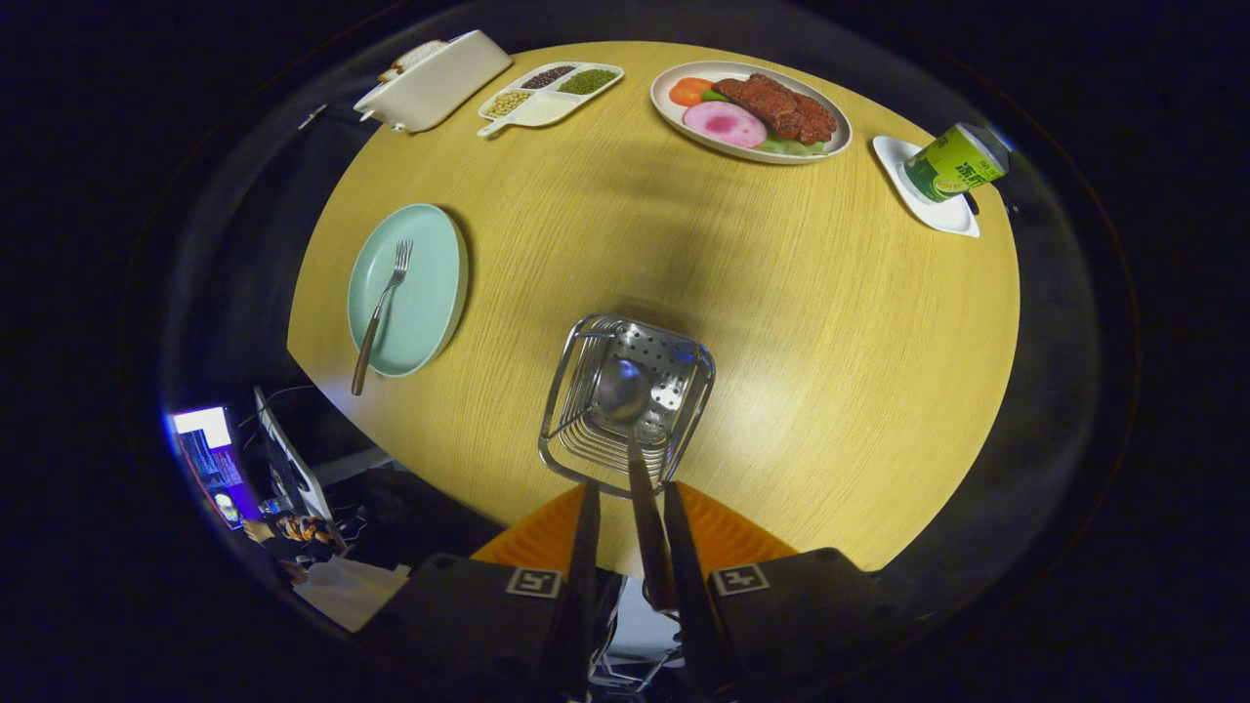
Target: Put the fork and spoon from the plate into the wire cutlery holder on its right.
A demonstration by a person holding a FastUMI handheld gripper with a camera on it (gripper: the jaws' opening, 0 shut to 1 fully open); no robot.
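Spoon (633, 430): bowl down inside the wire cutlery holder (625, 400), handle rising back between the gripper's fingers.
Gripper (630, 508): fingers drawn close, pinching the spoon handle from both sides, just above the holder's near rim.
Holder: upright on the round wooden table (830, 342).
Fork (382, 312): left of the holder, lying on the pale green plate (430, 283), handle poking over its near edge.
Beyond the holder: food plate (752, 109), divided dish (549, 93), white box (435, 78).
Far right of holder: green cup (952, 161) on a white saucer (942, 210).

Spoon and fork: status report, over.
Gripper shut on spoon, bowl down inside wire holder. Fork on green plate. Nothing in the way.
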